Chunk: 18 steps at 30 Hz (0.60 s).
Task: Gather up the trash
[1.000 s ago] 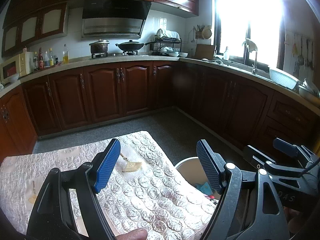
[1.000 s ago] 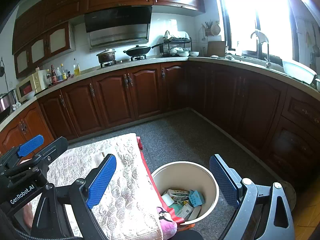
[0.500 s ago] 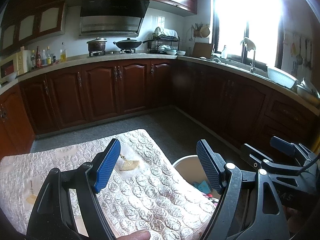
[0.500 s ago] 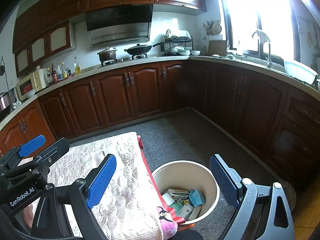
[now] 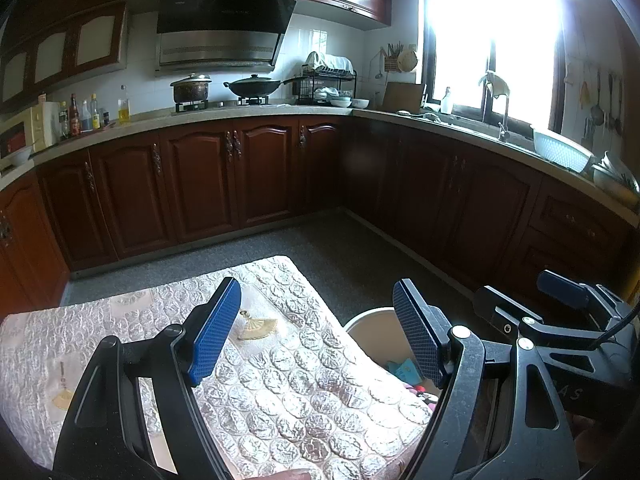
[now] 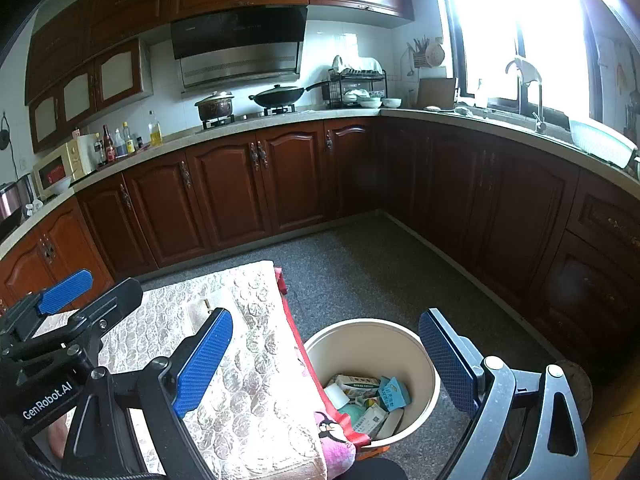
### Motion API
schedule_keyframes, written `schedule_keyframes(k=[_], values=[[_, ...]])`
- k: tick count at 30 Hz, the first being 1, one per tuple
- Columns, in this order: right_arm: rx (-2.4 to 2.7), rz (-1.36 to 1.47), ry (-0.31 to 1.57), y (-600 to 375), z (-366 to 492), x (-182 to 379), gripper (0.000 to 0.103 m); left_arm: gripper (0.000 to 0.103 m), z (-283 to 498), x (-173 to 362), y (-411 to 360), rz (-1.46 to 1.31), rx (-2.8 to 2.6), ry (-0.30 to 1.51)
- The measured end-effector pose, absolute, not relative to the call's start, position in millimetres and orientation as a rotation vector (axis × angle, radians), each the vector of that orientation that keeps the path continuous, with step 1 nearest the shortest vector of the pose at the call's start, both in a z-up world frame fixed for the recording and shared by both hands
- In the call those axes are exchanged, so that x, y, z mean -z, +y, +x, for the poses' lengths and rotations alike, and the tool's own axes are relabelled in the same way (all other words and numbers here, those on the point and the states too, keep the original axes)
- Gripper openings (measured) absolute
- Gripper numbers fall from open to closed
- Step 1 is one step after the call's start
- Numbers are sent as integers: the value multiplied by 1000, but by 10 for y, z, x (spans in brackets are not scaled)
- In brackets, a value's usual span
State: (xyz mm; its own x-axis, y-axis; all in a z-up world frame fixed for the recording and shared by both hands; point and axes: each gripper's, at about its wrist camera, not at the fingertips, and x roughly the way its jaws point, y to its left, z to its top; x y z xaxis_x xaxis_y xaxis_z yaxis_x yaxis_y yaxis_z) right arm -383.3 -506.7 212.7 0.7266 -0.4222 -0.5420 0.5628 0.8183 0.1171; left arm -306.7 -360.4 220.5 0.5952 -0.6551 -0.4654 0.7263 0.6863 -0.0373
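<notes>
We are looking across a table covered by a pale embossed tablecloth (image 5: 304, 380), patterned with round medallions and small gold fan motifs (image 5: 258, 325). Beyond it lies a grey speckled floor (image 6: 360, 264), ringed by dark red-brown wooden cabinets (image 5: 200, 184) under a light stone countertop (image 5: 256, 111). On the far counter we see a lidded pot (image 5: 191, 88) and a black wok (image 5: 253, 86) on the stove beneath a range hood (image 5: 222, 32), a dish rack (image 5: 326, 84) to their right, and bottles (image 5: 86, 114) to the left near a microwave. A bright window (image 5: 492, 28) above the sink tap washes out the right side.

Our left gripper (image 5: 316, 336) hangs above the table's near right part, its blue-padded jaws spread wide with nothing between them. Our right gripper (image 6: 326, 364) is likewise wide open and empty, held over the gap between the table edge and the bin.

The cream round trash bin (image 6: 424, 364) stands on the floor just beside the table's right edge. Only the right wrist view looks down into it, showing the trash (image 6: 372, 396): small cartons, a blue packet, a white cup and other wrappers piled at the bottom. That view also shows a red cloth (image 6: 292, 332) beneath the tablecloth's edge and a pink printed fabric (image 6: 334, 436) at the near corner. The left wrist view catches only the bin's rim and a sliver of its contents, but shows more of the tabletop.
</notes>
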Motion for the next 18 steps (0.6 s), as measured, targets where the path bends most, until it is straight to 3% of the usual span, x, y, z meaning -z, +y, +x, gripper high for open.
schedule_keyframes(k=[18], values=[[549,285,539,-5071,-3806,-2090,93,78,-3053,-2148,-3593,174,805,463]])
